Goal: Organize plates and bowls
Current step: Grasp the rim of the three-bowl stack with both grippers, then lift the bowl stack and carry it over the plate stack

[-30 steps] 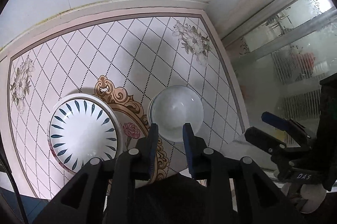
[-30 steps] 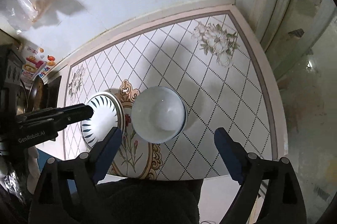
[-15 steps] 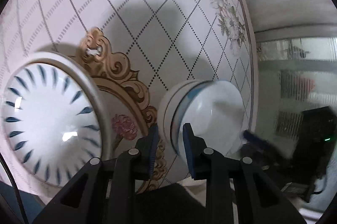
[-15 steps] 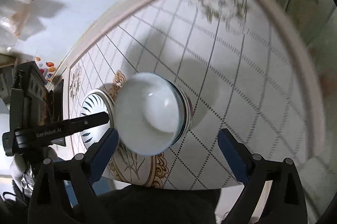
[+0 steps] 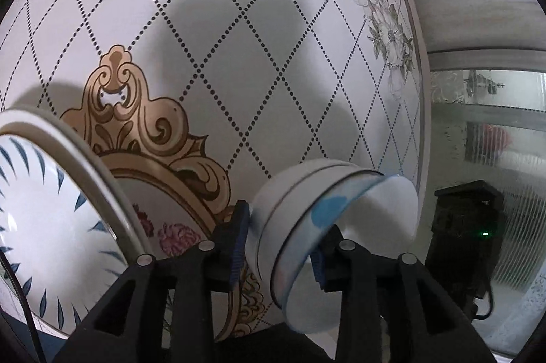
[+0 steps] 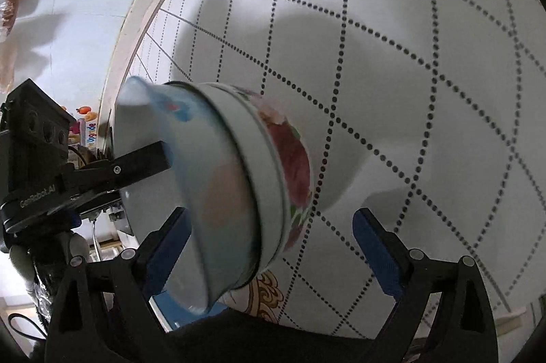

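Two nested bowls stand on the patterned table [image 5: 239,55]. The outer bowl [image 6: 290,165] is white with a red flower; the inner bowl [image 6: 204,192] has blue marks, looks blurred and tips up out of it. My left gripper [image 5: 279,247] straddles the near walls of both bowls [image 5: 273,212], one finger outside and one inside, its jaws opening. I cannot see the pads pressing. My right gripper [image 6: 273,247] is open wide with the bowls low between its fingers, clear of the right pad [image 6: 375,250]. A blue-leaf plate [image 5: 44,226] lies left of the bowls.
The right gripper's dark body [image 5: 460,243] sits just right of the bowls. A glass door [image 5: 494,124] runs past the table's right edge and a white wall behind. Bare tabletop stretches beyond the bowls [image 6: 409,89]. Clutter and packets sit far left [image 6: 82,124].
Both grippers have come down close onto the bowls. The left jaws have widened and now straddle the bowl walls. The inner bowl has tipped up out of the outer one.
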`<state>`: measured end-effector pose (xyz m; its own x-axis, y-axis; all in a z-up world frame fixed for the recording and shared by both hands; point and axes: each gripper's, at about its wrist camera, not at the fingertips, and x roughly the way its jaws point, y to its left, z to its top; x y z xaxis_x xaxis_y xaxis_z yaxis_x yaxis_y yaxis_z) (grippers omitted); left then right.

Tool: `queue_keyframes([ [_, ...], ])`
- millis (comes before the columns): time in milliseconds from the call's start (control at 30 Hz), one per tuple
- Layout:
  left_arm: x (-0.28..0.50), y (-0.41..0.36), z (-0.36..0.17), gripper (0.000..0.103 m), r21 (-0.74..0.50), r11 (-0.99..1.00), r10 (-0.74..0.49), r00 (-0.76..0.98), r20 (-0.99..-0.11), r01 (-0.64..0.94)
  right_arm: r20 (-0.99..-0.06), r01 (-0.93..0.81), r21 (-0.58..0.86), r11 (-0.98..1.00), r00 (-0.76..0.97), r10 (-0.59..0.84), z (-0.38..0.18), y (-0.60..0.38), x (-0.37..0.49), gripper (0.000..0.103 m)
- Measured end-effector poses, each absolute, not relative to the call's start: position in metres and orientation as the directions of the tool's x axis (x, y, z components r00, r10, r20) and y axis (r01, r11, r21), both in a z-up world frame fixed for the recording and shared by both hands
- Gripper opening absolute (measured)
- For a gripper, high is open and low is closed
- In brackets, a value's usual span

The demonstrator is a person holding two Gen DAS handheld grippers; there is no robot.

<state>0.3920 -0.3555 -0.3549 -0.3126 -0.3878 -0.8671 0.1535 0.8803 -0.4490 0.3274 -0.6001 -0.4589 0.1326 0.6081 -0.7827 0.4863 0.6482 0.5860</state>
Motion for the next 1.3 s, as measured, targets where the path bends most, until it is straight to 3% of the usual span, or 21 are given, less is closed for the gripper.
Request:
queue_keyframes([
  [300,0.395,-0.366,-0.37,0.035,-0.446,0.88,-0.378,-0.33,-0.865,0.162,-0.736,0.459,0.648,0.608,0.171,0.655,-0.465,-0.6,0.344,0.096],
  [400,0.394,-0.364,-0.37,0.035,-0.458,0.872,-0.39,-0.319,-0.864,0.172,-0.713,0.47,0.666,0.579,0.172,0.68,-0.471,-0.601,0.352,0.082],
  [900,0.388,-0.375,-0.361,0.034,-0.405,0.886,-0.348,-0.255,-0.902,0.227,-0.749,0.462,0.635,0.62,0.17,0.641,-0.467,-0.603,0.345,0.062],
  [1300,0.39,-0.366,-0.339,0.034,-0.36,0.902,-0.309,-0.226,-0.924,0.239,-0.73,0.468,0.647,0.602,0.155,0.665,-0.456,-0.591,0.345,0.061],
])
